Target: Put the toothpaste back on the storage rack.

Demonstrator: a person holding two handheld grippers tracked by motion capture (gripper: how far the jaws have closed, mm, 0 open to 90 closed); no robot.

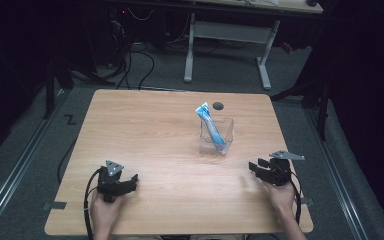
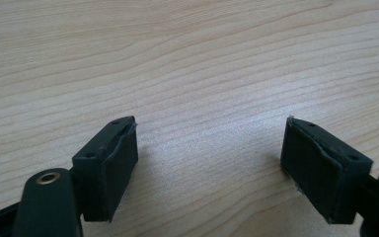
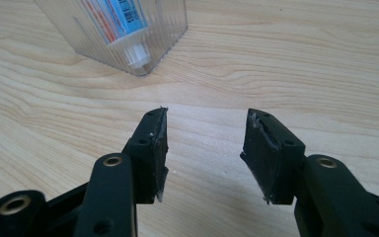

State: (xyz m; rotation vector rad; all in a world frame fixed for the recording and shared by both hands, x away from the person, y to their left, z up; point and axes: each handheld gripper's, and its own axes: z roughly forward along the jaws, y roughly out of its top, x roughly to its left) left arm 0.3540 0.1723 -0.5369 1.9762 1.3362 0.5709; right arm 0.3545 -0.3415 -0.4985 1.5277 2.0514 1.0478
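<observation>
Toothpaste tube [image 1: 212, 127]: leans cap-down in clear box [image 1: 227, 131], mid-counter [image 1: 145, 125], so the box wall props it
Right gripper [image 1: 258, 166]: near the box, jaws apart, empty, aimed its way
Left gripper [image 1: 130, 181]: low over bare wood, well apart, jaws wide, empty

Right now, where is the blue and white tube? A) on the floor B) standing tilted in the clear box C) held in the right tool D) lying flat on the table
B: the tube leans inside the clear box, cap down, top poking out.
</observation>
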